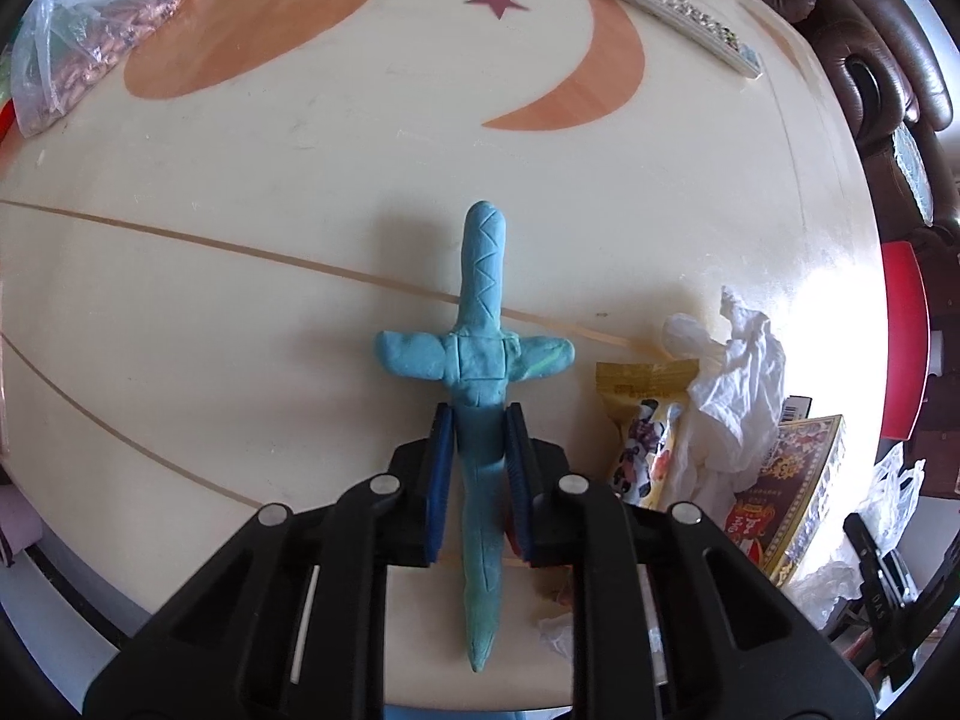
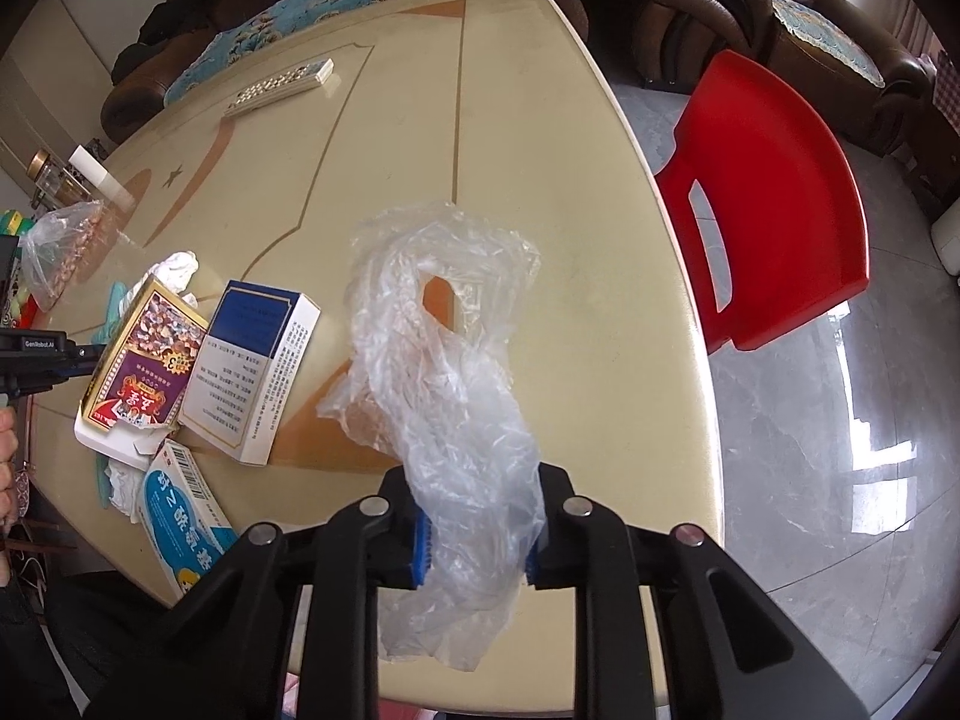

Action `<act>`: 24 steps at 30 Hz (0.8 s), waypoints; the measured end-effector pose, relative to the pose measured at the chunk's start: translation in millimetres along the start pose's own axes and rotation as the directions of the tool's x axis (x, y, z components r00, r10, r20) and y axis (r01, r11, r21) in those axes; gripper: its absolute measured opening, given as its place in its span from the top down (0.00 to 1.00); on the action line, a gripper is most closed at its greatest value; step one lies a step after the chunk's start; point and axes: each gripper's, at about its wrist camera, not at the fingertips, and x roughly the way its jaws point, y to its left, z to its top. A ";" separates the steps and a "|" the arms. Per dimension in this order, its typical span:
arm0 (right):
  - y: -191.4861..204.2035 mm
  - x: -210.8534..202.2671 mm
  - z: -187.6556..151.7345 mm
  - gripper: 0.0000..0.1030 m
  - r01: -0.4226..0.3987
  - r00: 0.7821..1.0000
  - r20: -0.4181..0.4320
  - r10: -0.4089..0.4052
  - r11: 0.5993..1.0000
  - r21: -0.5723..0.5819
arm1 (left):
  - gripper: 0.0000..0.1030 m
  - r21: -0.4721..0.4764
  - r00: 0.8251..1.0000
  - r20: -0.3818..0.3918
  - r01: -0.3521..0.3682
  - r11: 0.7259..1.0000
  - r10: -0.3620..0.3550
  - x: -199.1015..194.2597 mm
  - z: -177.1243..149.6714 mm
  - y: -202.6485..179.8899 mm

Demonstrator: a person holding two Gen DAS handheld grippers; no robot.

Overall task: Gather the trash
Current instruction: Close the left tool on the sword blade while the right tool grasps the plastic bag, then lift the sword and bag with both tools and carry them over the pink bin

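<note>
My left gripper (image 1: pixel 478 420) is shut on a blue clay sword (image 1: pixel 480 324), gripping its blade just below the crossguard, held over the cream table (image 1: pixel 240 240). My right gripper (image 2: pixel 477 531) is shut on a crumpled clear plastic bag (image 2: pixel 444 330), which hangs over the table's near edge. Trash lies on the table: crumpled white tissue (image 1: pixel 738 384), a yellow snack wrapper (image 1: pixel 645 420), a purple and gold box (image 2: pixel 147 354), a blue and white box (image 2: pixel 249 372) and a light blue box (image 2: pixel 180 516). The left gripper shows at the left edge of the right wrist view (image 2: pixel 90 353).
A remote control (image 1: pixel 684 18) lies at the table's far side. A clear bag of peanuts (image 1: pixel 90 42) sits at the far left. A red plastic chair (image 2: pixel 774 204) stands beside the table, with brown leather sofas (image 2: pixel 780 12) behind it.
</note>
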 end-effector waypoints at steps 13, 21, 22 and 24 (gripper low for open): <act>5.7 -32.6 5.0 0.81 -0.021 0.996 0.082 0.021 1.000 -0.003 | 0.82 0.043 0.996 0.085 0.014 0.999 -0.018 -51.5 -24.9 0.3; 16.0 -60.3 8.9 0.81 -0.008 0.990 0.138 0.011 1.000 -0.020 | 0.82 0.088 0.990 0.139 0.025 0.996 -0.037 -89.8 -39.6 11.2; 17.0 -64.1 8.7 0.81 -0.008 0.989 0.146 0.011 1.000 -0.021 | 0.82 0.097 0.988 0.146 0.026 0.995 -0.040 -93.6 -41.7 16.5; 22.7 -74.4 7.6 0.81 -0.009 0.987 0.163 0.014 0.999 -0.031 | 0.82 0.114 0.985 0.164 0.026 0.993 -0.045 -103.2 -48.9 16.4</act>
